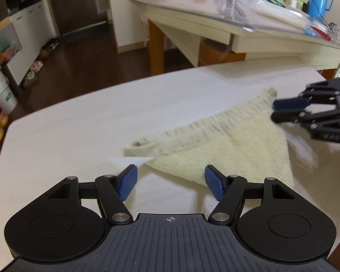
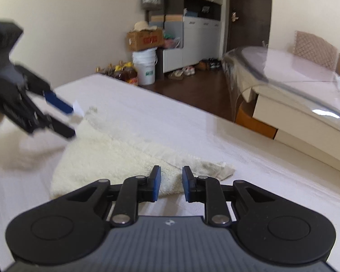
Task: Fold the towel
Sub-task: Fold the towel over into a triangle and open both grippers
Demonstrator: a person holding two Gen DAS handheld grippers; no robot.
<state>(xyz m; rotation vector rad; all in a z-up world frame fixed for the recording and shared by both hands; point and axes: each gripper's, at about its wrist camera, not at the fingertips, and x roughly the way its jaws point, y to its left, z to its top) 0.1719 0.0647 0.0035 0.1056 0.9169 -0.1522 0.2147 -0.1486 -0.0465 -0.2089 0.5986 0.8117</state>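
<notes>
Cream-coloured and fluffy, the terry towel [image 1: 217, 149] is laid on the white table top [image 1: 68, 136], already folded into a thick triangular shape with a ribbed hem along one edge. No fold is being made at this moment; the step is judged to be the reach for the next grasp. The left gripper [image 1: 171, 182] is held wide open just before the near edge of the towel, and nothing is seen between its blue pads. The right gripper [image 2: 171, 187] is opened only narrowly above the towel corner at its side, and nothing is gripped by it either. For the next move, two corners of the same edge must probably be pinched, through all layers, and then carried together over the opposite side.
</notes>
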